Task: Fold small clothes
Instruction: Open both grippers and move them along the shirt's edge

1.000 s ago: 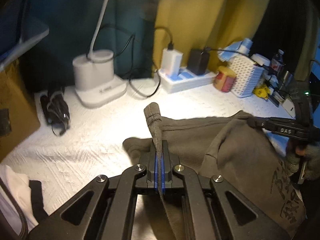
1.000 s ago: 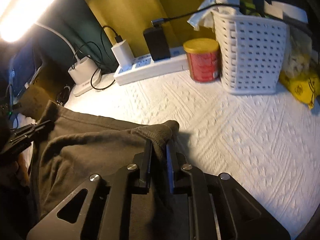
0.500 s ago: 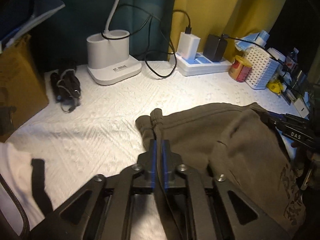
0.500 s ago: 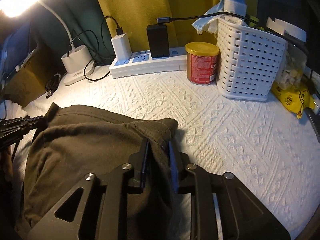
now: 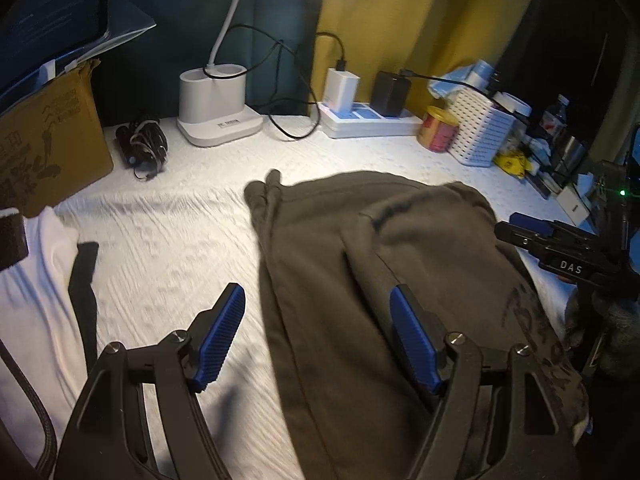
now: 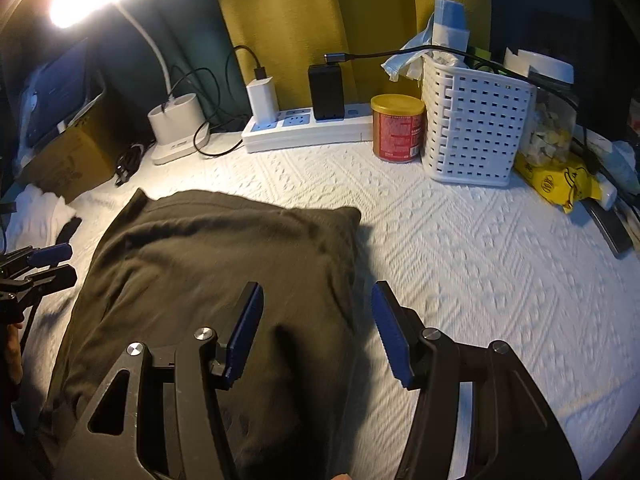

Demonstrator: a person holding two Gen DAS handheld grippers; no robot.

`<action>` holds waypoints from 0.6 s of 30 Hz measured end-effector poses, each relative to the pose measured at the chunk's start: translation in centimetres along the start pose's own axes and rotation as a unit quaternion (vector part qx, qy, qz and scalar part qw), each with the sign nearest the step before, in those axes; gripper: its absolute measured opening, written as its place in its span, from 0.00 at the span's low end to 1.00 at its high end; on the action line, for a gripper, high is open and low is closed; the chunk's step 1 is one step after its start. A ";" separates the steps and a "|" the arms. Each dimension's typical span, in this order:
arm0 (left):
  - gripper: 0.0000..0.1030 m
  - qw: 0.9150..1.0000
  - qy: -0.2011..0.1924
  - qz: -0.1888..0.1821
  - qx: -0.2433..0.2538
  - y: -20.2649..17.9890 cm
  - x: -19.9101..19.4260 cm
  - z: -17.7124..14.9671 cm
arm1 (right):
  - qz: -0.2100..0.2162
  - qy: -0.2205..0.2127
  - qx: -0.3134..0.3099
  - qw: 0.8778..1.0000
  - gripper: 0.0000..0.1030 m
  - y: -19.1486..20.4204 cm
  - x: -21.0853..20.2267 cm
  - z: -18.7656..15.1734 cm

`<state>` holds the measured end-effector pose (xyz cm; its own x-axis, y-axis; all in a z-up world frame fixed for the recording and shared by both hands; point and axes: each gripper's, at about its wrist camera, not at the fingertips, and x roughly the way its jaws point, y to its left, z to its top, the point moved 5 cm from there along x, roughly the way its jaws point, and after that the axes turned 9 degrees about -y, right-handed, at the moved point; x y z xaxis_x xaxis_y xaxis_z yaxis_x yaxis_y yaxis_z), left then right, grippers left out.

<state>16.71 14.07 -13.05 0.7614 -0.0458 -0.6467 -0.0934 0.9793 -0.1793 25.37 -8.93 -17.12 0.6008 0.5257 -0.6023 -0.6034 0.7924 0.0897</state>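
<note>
Olive-brown cotton, a small garment [image 5: 400, 280], lies folded over on the white textured cloth [image 6: 480, 280] that covers the table, its doubled far edge running across the middle of the surface and its near part reaching down under both tools. A second ago each gripper was pinched on a far corner of this garment and carrying it; now both have let go. The left gripper [image 5: 318, 336] has its blue-padded jaws apart and opening wider, with the garment's left edge lying flat between them and nothing pressed by the pads. The right gripper [image 6: 316, 334] is likewise apart and opening, straddling the garment's right edge, its left pad over fabric and its right pad over bare cloth.

The released corners have dropped onto the table instead of standing up in the jaws, so this fold looks laid down and finished. The top layer is a little puffy and creased, which suggests a smoothing pass or a further fold may follow.

Far behind stand a white lamp base [image 5: 216, 108], a power strip [image 6: 308, 128], a red tin [image 6: 396, 128] and a white basket [image 6: 472, 128], all well apart from the garment. A white garment [image 5: 36, 300] lies at the near left.
</note>
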 end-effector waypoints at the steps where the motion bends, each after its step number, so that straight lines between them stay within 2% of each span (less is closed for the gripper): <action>1: 0.72 1.000 -0.001 -0.002 0.002 -0.3 -0.3 -0.2 | 0.000 0.000 -0.001 1.000 0.58 0.1 -0.4 -0.2; 7: 0.72 1.000 -0.003 -0.019 0.005 -1.9 -2.3 -1.8 | 0.000 -0.002 -0.004 1.000 0.58 0.3 -2.6 -1.6; 18: 0.72 0.998 0.019 -0.055 -0.006 -4.7 -4.3 -6.2 | 0.002 0.004 0.001 1.000 0.58 0.8 -5.9 -4.9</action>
<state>9.95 8.44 -14.03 0.7431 -0.1607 -0.6496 -0.0179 0.9656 -0.2593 18.77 -12.95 -17.35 0.5948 0.5262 -0.6077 -0.6048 0.7909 0.0929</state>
